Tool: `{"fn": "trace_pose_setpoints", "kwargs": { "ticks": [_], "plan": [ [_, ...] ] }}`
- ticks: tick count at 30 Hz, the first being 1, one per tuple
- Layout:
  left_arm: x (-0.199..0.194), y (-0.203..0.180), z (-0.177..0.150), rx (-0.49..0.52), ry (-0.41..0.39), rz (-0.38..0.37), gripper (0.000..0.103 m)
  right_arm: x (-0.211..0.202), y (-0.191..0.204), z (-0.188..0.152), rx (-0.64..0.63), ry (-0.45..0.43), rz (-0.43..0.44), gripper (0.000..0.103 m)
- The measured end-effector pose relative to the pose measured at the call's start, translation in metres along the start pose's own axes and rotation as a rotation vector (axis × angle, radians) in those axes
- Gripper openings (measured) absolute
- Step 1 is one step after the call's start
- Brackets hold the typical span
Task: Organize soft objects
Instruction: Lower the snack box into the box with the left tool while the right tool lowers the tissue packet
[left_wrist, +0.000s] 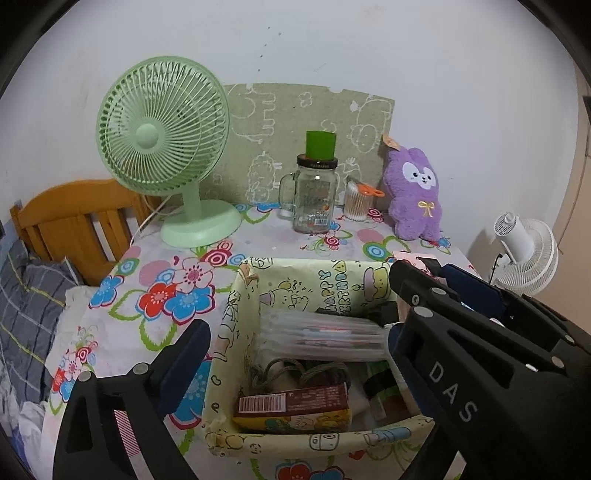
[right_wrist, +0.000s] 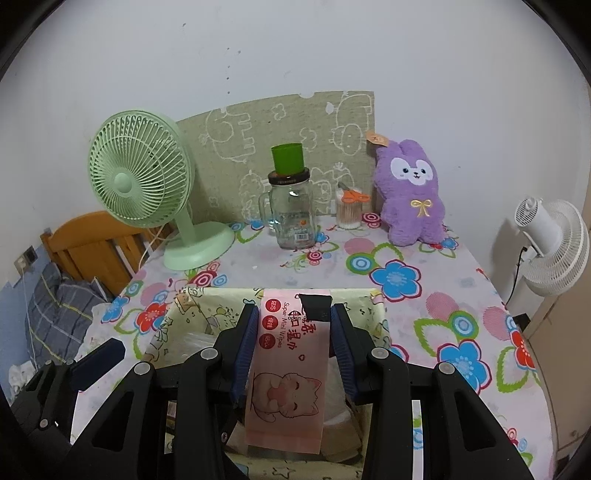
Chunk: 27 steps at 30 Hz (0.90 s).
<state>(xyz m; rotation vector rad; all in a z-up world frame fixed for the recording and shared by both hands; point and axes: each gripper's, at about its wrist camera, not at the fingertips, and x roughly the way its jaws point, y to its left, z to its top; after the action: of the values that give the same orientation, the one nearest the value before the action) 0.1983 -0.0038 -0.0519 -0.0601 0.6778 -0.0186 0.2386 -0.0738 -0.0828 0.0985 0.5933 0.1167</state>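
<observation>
Two grippers hovered over the paper-lined box (left_wrist: 236, 306). My right gripper (right_wrist: 293, 332) was clamped on a pink wipes pack (right_wrist: 288, 369), held above the box. My left gripper (left_wrist: 295, 343) stood wide open, holding nothing, straddling the box. I judged the soft pack could sag or snag on the near rim if let go carelessly. Only the left view showed the box contents, including a clear packet (left_wrist: 321, 332). Farther back sat a purple plush rabbit (right_wrist: 412, 192).
</observation>
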Motion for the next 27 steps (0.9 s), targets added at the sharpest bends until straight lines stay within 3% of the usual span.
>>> {"fn": "trace_pose_setpoints", "kwargs": {
  "ticks": [11,12,14,16,22,27],
  "plan": [
    [0.013,0.010,-0.001,-0.025,0.036,0.024,0.098,0.013,0.006,-0.002,0.021,0.001,0.085,0.045],
    [0.013,0.010,-0.001,-0.024,0.038,0.025,0.098,0.013,0.006,-0.002,0.021,0.002,0.086,0.047],
    [0.012,0.009,-0.002,-0.021,0.035,0.024,0.098,0.012,0.007,-0.002,0.018,0.001,0.083,0.065],
    [0.010,0.008,-0.002,-0.018,0.031,0.018,0.099,0.009,0.006,-0.002,0.021,-0.008,0.075,0.072],
    [0.002,0.000,-0.003,0.005,0.019,0.016,0.100,0.001,0.003,-0.003,0.011,0.010,0.040,0.073],
    [-0.010,-0.007,-0.006,0.020,0.000,0.009,0.101,-0.017,-0.003,-0.008,0.023,-0.012,0.017,0.083]
  ]
}}
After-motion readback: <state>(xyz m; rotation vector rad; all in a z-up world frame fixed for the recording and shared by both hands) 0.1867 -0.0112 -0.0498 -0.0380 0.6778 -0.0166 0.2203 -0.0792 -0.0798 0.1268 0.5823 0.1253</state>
